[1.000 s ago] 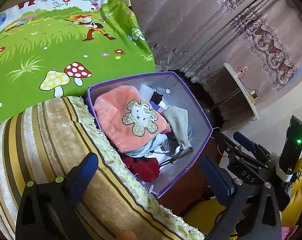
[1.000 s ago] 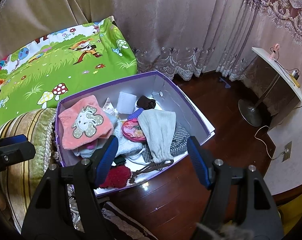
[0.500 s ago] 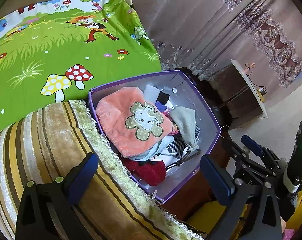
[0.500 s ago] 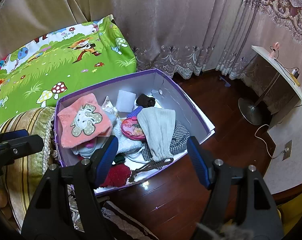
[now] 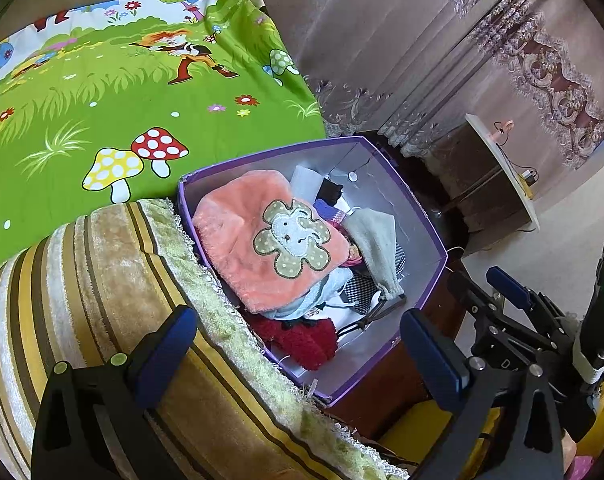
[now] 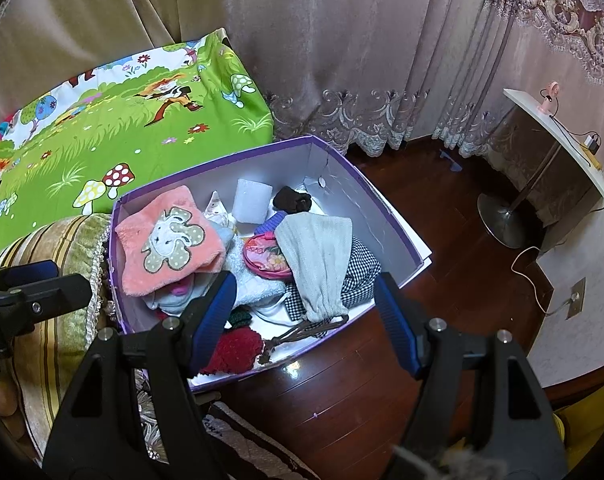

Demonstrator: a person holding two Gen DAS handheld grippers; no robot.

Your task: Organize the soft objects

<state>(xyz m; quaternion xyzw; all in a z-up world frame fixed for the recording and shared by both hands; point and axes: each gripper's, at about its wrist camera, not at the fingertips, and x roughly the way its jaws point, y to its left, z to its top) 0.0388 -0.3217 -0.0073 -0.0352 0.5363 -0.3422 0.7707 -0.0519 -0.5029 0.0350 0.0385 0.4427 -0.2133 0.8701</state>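
A purple box (image 6: 382,208) (image 5: 430,232) stands on the wooden floor, full of soft things. On top lies a pink fluffy cloth with a flower patch (image 6: 169,240) (image 5: 261,236). Beside it are a grey drawstring bag (image 6: 318,256) (image 5: 376,240), a checked cloth (image 6: 362,272), a pink pouch (image 6: 263,256), a red knit piece (image 6: 233,350) (image 5: 302,338) and a white block (image 6: 251,200). My right gripper (image 6: 306,320) is open and empty above the box's near edge. My left gripper (image 5: 297,352) is open and empty, over the striped cushion's edge and the box.
A striped gold cushion (image 5: 101,280) (image 6: 65,240) lies left of the box. A green cartoon sheet (image 5: 121,100) (image 6: 121,128) covers the bed behind. Curtains (image 6: 362,60) hang at the back. A white round stand (image 6: 558,136) with a metal foot is at the right.
Both views have shifted slightly; the left gripper has drifted a little so the box sits lower and more central. Both grippers stay open and empty. The box contents have not moved.
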